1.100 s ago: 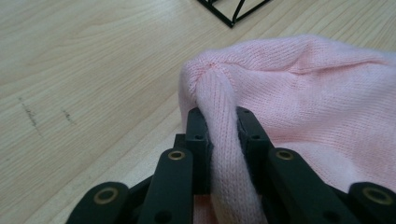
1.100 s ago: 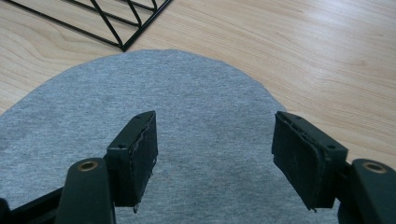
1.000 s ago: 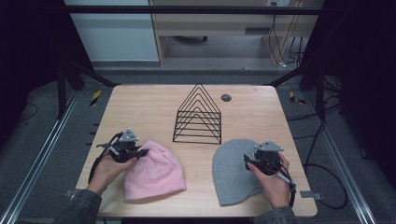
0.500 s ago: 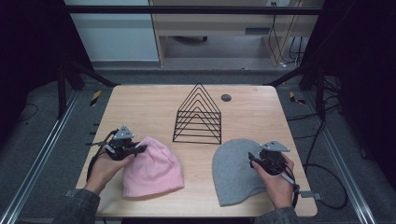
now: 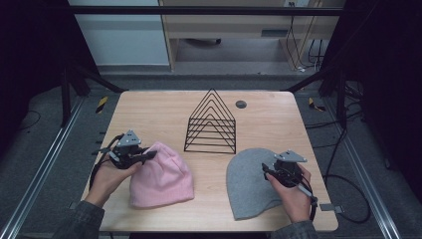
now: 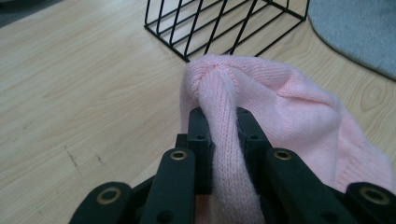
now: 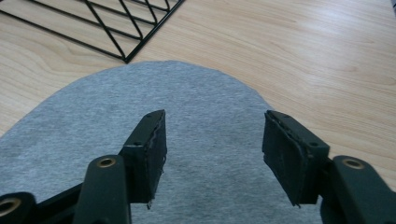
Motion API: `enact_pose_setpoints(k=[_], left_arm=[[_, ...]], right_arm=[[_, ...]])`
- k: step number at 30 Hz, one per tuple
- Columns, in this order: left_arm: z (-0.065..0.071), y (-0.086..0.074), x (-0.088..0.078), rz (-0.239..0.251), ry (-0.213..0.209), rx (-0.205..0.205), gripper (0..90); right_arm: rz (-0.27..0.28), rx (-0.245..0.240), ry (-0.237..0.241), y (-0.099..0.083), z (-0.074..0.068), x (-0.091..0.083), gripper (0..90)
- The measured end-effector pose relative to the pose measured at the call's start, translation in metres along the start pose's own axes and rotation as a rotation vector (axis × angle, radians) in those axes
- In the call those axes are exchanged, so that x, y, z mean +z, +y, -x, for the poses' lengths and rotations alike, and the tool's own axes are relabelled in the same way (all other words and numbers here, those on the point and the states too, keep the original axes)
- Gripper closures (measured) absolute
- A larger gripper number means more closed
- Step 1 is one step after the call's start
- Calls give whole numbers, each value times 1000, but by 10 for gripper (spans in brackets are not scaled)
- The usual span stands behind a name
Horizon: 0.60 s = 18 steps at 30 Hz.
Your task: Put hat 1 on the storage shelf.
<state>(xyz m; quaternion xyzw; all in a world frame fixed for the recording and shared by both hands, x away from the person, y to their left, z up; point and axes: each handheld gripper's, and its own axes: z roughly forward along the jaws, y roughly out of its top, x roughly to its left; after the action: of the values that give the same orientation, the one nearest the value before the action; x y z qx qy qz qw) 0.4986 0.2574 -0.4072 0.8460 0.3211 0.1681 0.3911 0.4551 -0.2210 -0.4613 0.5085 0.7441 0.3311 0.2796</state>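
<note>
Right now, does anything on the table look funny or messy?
Only the pink knitted hat: the left hand-held gripper pinches a fold of its edge, bunching it upward. The flat grey hat looks tidy.

A light wooden table (image 5: pixel 149 112) carries a black wire rack (image 5: pixel 211 122), a pink hat (image 5: pixel 161 177), a grey hat (image 5: pixel 249 184) and a small dark disc (image 5: pixel 241 104).

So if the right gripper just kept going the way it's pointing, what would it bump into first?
Probably the grey hat: the right gripper hangs open just over it, angled downward. Past the hat's rim stands the black wire rack, though depth is hard to judge.
</note>
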Motion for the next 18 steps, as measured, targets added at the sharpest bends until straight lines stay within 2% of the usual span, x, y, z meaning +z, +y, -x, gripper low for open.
enact_pose_setpoints(k=[2,6,9,13,18], left_arm=[[0,4,-3,8,-1,-2,786],[2,12,-9,9,16,23,786],[3,15,-11,13,18,29,786],[4,16,-10,7,10,32,786],[8,27,-14,13,11,42,786]], right_arm=[[5,-10,6,2,-3,-1,346],[11,-42,2,4,-9,-3,317],[18,-60,2,4,-12,-5,324],[20,-57,11,4,-11,-5,368],[18,-64,30,5,-16,-5,382]])
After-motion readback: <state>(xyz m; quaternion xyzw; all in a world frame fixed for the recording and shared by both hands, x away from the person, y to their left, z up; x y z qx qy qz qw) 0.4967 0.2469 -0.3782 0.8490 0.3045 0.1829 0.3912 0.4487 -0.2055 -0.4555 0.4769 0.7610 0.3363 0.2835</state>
